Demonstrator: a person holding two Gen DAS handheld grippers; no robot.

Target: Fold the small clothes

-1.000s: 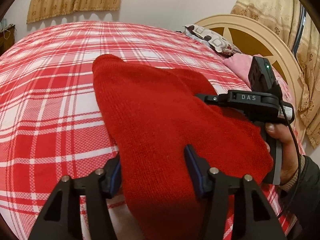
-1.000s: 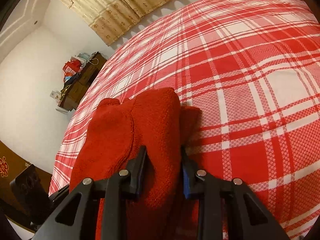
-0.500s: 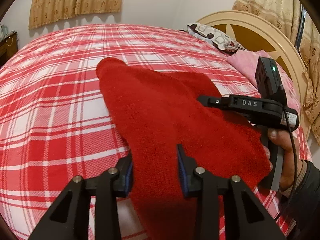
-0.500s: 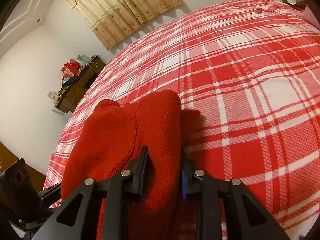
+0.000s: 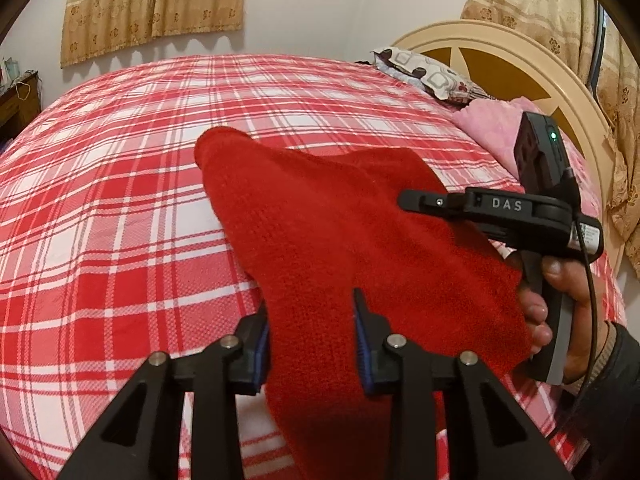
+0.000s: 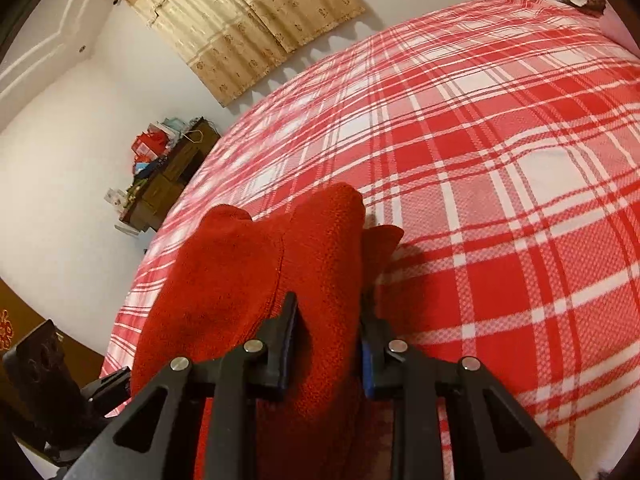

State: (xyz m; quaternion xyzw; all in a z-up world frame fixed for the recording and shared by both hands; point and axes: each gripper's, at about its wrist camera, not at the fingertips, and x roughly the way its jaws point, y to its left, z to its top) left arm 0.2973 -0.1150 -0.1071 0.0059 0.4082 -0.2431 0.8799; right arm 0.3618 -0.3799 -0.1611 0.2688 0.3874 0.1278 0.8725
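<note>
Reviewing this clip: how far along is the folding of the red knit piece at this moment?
Early to midway. Done: both grippers have hold of the red knit garment, and its near edge is raised off the plaid bedspread. In hand: the left gripper and the right gripper each pinch a bunch of that edge, while the far end lies on the bed. Left: laying it over into a flat fold and releasing.

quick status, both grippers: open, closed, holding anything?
Left gripper: closed on the red knit garment.
Right gripper: closed on the same red knit garment, at another edge.
</note>
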